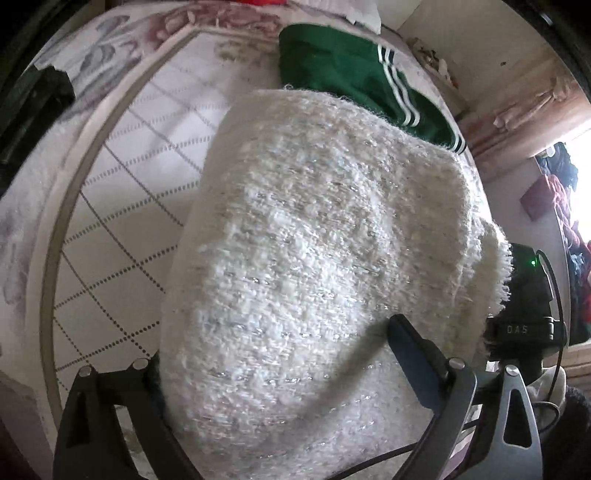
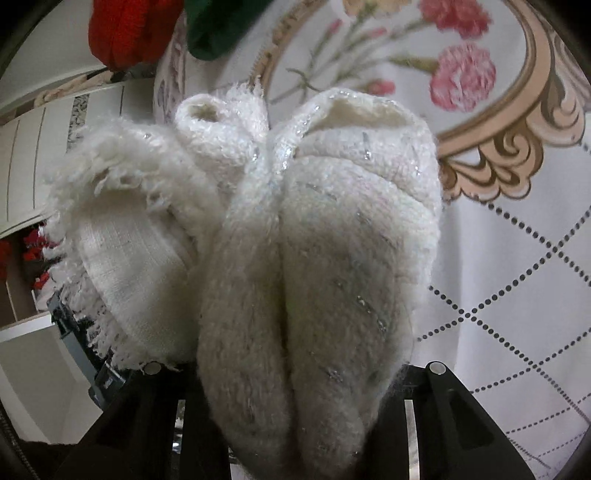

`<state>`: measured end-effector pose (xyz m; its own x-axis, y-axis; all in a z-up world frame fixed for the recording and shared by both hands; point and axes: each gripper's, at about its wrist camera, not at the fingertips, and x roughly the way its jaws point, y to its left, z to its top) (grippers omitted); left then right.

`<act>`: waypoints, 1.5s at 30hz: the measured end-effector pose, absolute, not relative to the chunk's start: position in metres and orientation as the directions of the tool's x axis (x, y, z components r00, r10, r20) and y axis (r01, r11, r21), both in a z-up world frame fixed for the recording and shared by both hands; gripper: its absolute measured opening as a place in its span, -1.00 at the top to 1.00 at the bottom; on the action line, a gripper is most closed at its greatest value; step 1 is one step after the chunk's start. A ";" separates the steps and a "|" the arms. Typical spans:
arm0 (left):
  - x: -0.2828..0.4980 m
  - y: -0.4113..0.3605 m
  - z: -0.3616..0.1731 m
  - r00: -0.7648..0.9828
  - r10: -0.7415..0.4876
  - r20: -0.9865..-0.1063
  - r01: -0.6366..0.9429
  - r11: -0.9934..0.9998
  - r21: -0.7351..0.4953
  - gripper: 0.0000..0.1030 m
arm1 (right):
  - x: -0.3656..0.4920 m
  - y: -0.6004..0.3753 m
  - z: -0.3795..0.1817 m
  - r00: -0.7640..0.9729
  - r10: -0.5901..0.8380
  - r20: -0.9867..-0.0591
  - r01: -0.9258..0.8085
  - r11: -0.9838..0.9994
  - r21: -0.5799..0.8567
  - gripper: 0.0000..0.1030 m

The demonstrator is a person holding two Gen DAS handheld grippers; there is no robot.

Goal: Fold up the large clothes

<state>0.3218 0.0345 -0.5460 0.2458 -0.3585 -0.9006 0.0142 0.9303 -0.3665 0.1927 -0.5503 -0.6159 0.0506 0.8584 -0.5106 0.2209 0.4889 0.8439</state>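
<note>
A fluffy white knitted sweater (image 1: 314, 240) with silver threads fills the left wrist view, folded into a thick bundle above the bed. My left gripper (image 1: 280, 369) has the bundle between its fingers; the right finger (image 1: 413, 350) shows, the left one is hidden under the knit. In the right wrist view the same sweater (image 2: 314, 258) is bunched into thick folds with a fringed hem at the left. My right gripper (image 2: 295, 387) is shut on those folds; its fingertips are buried in the fabric. The right gripper's black body (image 1: 524, 306) shows beyond the sweater's right edge.
A white bedspread (image 1: 140, 177) with dotted diamond lines and pink flowers (image 2: 461, 74) lies below. A folded green garment with white stripes (image 1: 362, 77) sits behind the sweater. A red garment (image 2: 129, 29) and a green garment (image 2: 218, 26) lie at the far edge. Clothes hang at the right (image 1: 569, 221).
</note>
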 end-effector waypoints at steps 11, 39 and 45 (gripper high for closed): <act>0.345 0.034 -0.532 0.317 -0.334 -0.888 -0.006 0.935 -0.354 -0.89 | 0.204 -0.608 -0.558 0.087 0.868 -0.489 0.150 0.474 0.868 0.34; 0.753 -0.010 -0.617 0.319 -0.334 -0.887 -0.122 0.914 -0.388 -0.89 | 0.630 -0.774 -0.578 0.024 0.835 -0.550 0.108 0.545 0.832 0.21; 0.715 -0.001 -0.575 0.417 -0.216 -0.883 -0.082 0.958 -0.273 -0.89 | 0.608 -0.779 -0.535 0.087 0.648 -0.757 0.032 0.757 0.652 -0.63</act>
